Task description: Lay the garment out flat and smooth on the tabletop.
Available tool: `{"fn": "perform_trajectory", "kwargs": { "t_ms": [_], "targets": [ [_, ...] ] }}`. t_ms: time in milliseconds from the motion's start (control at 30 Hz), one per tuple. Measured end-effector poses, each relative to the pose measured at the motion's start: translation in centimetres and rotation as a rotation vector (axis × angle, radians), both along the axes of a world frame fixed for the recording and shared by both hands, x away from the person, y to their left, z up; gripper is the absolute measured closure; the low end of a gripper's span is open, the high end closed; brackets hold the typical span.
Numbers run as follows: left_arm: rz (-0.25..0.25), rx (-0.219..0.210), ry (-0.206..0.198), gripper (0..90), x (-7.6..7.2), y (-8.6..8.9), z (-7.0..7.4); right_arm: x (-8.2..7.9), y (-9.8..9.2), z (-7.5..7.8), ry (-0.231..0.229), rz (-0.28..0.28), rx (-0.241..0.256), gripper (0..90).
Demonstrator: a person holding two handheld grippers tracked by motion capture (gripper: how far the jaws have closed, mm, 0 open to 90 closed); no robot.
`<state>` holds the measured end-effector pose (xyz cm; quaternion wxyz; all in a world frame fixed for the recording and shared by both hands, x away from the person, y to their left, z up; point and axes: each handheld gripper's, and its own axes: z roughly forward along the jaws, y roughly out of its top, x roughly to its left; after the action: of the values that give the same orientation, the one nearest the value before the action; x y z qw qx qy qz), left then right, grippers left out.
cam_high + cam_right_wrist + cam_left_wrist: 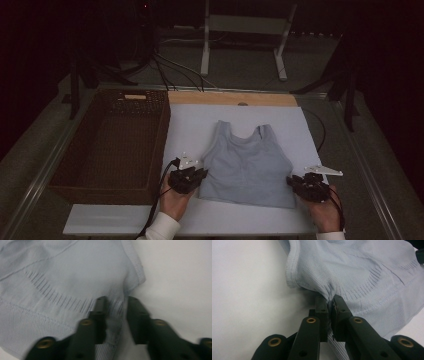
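On the white table [130,220] beside the basket [112,142], the left gripper [330,305] pinches the flat grey top's [247,165] side while the right gripper [115,305] straddles its edge unclosed, so lifting now could drag it lopsided.

I work in what looks like a recording lab, dim and dark-curtained. My white-topped table [300,125] stands on grey carpet among black stand legs [75,85], loose cables [165,65] and a white metal frame [245,30].
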<state>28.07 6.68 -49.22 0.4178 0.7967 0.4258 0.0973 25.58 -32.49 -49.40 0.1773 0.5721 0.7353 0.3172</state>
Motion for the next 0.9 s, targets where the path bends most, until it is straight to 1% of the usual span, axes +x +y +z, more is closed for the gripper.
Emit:
{"fn": "perform_trajectory", "kwargs": {
  "t_ms": [67,133,433,500,600,767,900],
  "targets": [
    [0.000,0.000,0.000,85.7,0.01,0.00,-0.01,0.01,0.02,-0.08,0.008,0.013,0.008,81.8],
    [0.001,0.000,0.002,85.7,0.02,-0.01,-0.02,-0.06,0.05,-0.03,0.008,0.018,0.006,87.4],
    [0.003,0.007,0.006,85.6,-0.07,0.04,-0.11,-0.52,0.87,0.34,-0.010,0.072,0.008,89.5],
    [0.004,0.012,0.007,85.6,-0.11,0.15,-0.12,-0.59,0.96,0.43,-0.012,0.079,0.017,89.6],
    [0.014,0.010,0.010,85.7,-0.23,0.41,-0.13,-0.69,0.93,0.56,-0.020,0.075,0.017,89.7],
    [0.012,0.015,0.014,85.7,-0.53,0.75,-0.22,-0.74,0.40,0.63,-0.019,0.039,0.005,90.0],
    [0.011,0.017,0.016,85.7,-0.70,0.77,-0.34,-0.83,0.22,0.66,-0.015,0.024,-0.007,90.0]
  ]
}}
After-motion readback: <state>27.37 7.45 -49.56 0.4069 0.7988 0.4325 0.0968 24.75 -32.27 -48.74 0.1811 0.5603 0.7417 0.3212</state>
